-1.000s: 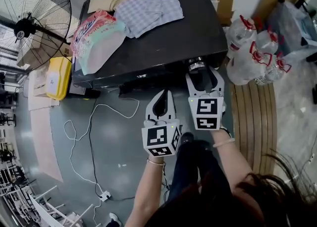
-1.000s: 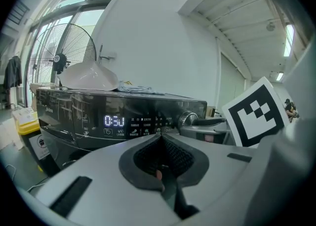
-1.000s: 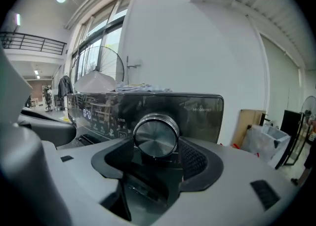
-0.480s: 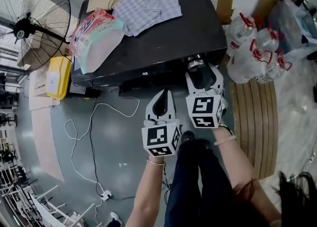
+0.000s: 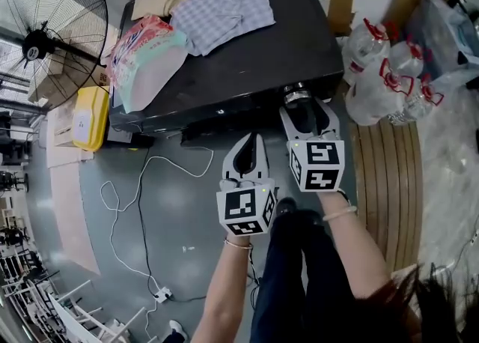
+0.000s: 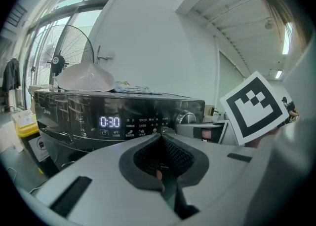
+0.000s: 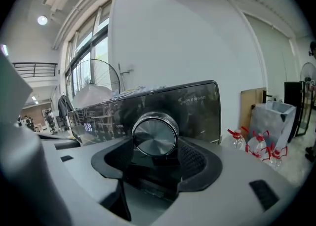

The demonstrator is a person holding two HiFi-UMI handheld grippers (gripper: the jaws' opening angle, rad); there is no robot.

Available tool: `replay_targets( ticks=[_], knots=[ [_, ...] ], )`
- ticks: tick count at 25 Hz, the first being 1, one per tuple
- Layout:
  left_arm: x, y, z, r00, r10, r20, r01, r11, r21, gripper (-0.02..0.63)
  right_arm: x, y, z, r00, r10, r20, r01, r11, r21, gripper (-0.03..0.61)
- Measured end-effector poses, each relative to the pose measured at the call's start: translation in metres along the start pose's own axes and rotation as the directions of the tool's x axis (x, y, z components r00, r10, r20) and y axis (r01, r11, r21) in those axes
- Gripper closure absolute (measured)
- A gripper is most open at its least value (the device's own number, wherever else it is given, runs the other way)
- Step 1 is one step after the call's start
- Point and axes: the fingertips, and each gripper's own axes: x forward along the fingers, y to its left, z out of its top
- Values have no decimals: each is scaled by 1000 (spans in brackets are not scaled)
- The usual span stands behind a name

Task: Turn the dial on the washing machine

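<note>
The black washing machine (image 5: 254, 64) lies below me with its silver dial (image 5: 296, 95) at the right end of its front panel. My right gripper (image 5: 302, 107) reaches straight onto the dial, one jaw on each side of it. In the right gripper view the dial (image 7: 155, 134) fills the gap between the pads, and my right gripper (image 7: 155, 146) is shut on it. My left gripper (image 5: 250, 139) hangs to the left, short of the panel, jaws together and holding nothing. The left gripper view shows the lit display (image 6: 109, 122) reading 0:30 and the dial (image 6: 186, 118) further right.
Folded clothes (image 5: 224, 8) and a pink-green bag (image 5: 146, 53) lie on the machine's top. A large fan (image 5: 52, 31) and a yellow container (image 5: 88, 115) stand at the left. Water bottles (image 5: 382, 83) sit at the right by a wooden board (image 5: 389, 177). A white cable (image 5: 138, 207) crosses the floor.
The right gripper has rolled about its own axis while staying on the dial; its marker cube now shows turned faces. The left gripper has barely shifted.
</note>
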Motion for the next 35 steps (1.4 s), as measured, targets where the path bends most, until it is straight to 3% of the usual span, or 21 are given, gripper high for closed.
replay_targets(
  ticks=[5,9,12,15,20,25,30,35],
  knots=[
    [1,-4,0,1000,-3,-3,3,1000,2,597,-1,5,3,1000,-9,-26,5,987,-159,258],
    [2,-7,-1,1000,-6,-4,6,1000,1,597,-2,5,3,998,-49,-34,34,938,-344,256],
    [4,-9,-2,1000,-7,-9,7,1000,1,597,-1,3,4,997,-76,-32,57,916,-398,286],
    [5,-10,-3,1000,-5,-9,5,1000,-5,597,-1,1,3,997,-73,-26,59,930,-362,282],
    [5,-10,-2,1000,-2,-8,2,1000,-9,597,0,3,1,1000,-14,-25,10,989,-150,282],
    [6,-10,-3,1000,-2,-8,2,1000,-13,597,1,1,-2,1000,15,-20,-15,1000,-4,282],
    [6,-11,-4,1000,-6,-12,6,1000,-12,597,0,1,-2,1000,3,-28,-5,998,-64,281],
    [6,-11,-5,1000,-9,-18,9,1000,-13,597,0,7,-1,997,-37,-70,17,964,-265,258]
  ],
)
